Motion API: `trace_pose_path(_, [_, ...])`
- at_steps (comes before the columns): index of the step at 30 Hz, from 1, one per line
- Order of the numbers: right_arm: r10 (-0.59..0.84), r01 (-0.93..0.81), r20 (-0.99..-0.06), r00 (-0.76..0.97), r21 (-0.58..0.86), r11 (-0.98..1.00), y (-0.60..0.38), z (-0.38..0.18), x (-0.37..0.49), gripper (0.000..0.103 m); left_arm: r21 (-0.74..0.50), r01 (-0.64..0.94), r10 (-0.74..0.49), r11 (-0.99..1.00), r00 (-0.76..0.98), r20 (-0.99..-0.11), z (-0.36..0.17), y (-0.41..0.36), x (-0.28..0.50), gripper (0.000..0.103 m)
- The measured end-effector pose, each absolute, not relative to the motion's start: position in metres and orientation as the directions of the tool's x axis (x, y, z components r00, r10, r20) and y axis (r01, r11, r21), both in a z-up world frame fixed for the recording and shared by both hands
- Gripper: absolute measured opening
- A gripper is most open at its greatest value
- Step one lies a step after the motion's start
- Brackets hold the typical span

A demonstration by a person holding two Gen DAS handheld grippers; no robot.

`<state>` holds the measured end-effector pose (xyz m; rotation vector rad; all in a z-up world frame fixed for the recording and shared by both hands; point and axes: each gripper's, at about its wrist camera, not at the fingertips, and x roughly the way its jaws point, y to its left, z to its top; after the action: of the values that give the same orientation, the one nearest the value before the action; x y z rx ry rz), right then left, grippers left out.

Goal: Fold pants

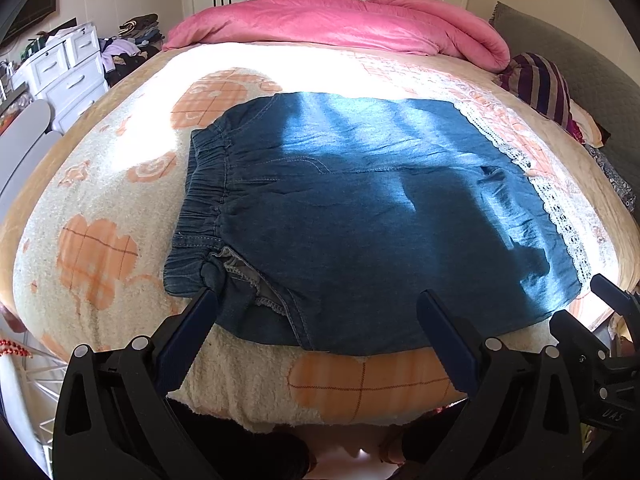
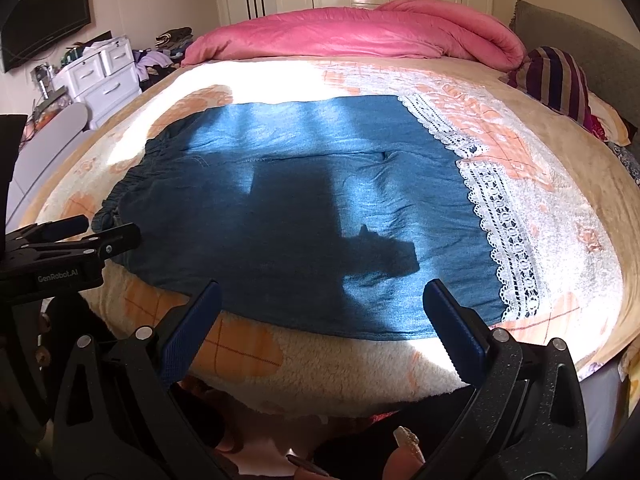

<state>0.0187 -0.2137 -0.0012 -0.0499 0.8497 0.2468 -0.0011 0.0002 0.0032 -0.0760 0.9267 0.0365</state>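
Note:
Blue denim pants (image 1: 352, 216) lie flat across the bed, elastic waistband (image 1: 204, 196) at the left, white lace hems (image 1: 560, 216) at the right. They also show in the right wrist view (image 2: 304, 208), lace hem (image 2: 500, 220) at the right. My left gripper (image 1: 316, 300) is open and empty, hovering over the pants' near edge by the waistband corner. My right gripper (image 2: 320, 292) is open and empty over the near edge toward the hem end. The left gripper's side (image 2: 72, 240) shows at the left of the right wrist view.
The bed has a cream blanket with orange flowers (image 1: 96, 256). A pink quilt (image 1: 340, 20) lies rolled at the far side, a striped pillow (image 1: 540, 84) at the right. White drawers (image 1: 68, 68) and piled clothes stand at the left. Wardrobes line the back wall.

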Motion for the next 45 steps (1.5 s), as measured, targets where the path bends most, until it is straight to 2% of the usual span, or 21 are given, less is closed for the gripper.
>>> trace_pose_path(45, [0.207,-0.266,-0.75,0.629,0.043,0.963,-0.197,0.006,0.049,0.095,-0.052,-0.079,0.006,0.995,0.601,-0.799,0.004,0.02,0.021,0.099])
